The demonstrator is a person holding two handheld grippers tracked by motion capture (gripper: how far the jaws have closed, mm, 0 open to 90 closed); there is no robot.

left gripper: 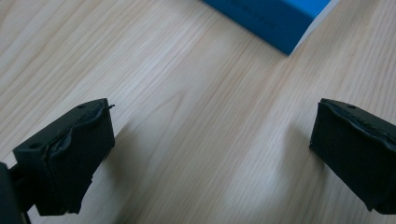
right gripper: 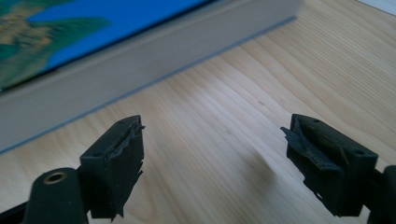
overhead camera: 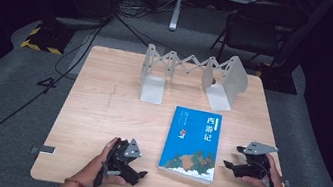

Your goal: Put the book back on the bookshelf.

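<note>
Between the spread jaws of the left gripper there is only bare wood: in the left gripper view the two black pads stand far apart with nothing pressed between them, so this tool is released and holds nothing. Ahead of it and off to one side, a blue corner of the book juts into that view, near the jaws but apart from them. In the high view the left gripper sits low over the table, gripped by the person's left hand, with the book just beside it toward the middle of the table. On the book's other side the right gripper points at the book's long edge, held by the right hand. In the right gripper view its jaws likewise gape wide over bare wood, clasping nothing, and just ahead of them runs the pale page edge of the book under its blue and green cover; the pads do not touch it. The book lies flat, cover up, between the two tools. Beyond it, toward the far edge of the table, stands a white expanding book rack, well apart from both grippers.
</note>
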